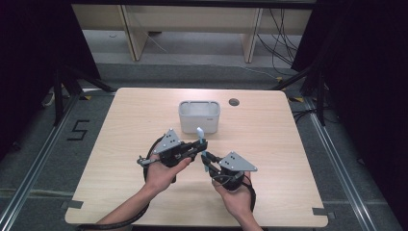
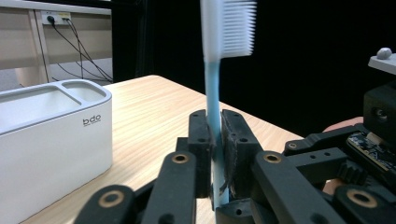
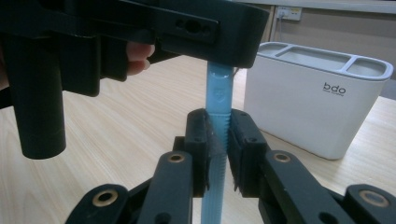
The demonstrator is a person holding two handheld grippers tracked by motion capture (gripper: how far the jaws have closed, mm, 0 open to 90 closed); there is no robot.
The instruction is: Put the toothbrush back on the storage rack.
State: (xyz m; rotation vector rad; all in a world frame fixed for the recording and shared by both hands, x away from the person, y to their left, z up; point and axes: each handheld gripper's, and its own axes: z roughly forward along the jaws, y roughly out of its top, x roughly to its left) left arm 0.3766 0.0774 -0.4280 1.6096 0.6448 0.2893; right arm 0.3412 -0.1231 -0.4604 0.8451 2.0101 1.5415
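Both grippers meet above the near middle of the table [image 1: 120, 144], each carried by a hand entering from the near edge. The left gripper [image 1: 201, 145] points toward the right one, its hand [image 1: 161, 174] wrapped around the body; its jaws are pinched on the toothbrush [image 2: 212, 100] partway up the blue handle, with the white bristle head standing upright above them. The right gripper [image 1: 206, 161] angles up and toward the left one, its hand [image 1: 235, 195] below it; its jaws are pressed onto the ribbed lower part of the same handle, just beneath the left gripper's grip. The toothbrush thus hangs clear of the table, clamped at two points. A white holder [image 1: 199, 116] with compartments in its top stands on the table just beyond the grippers, apart from them. A round hole [image 1: 234, 102] lies in the tabletop beside the holder.
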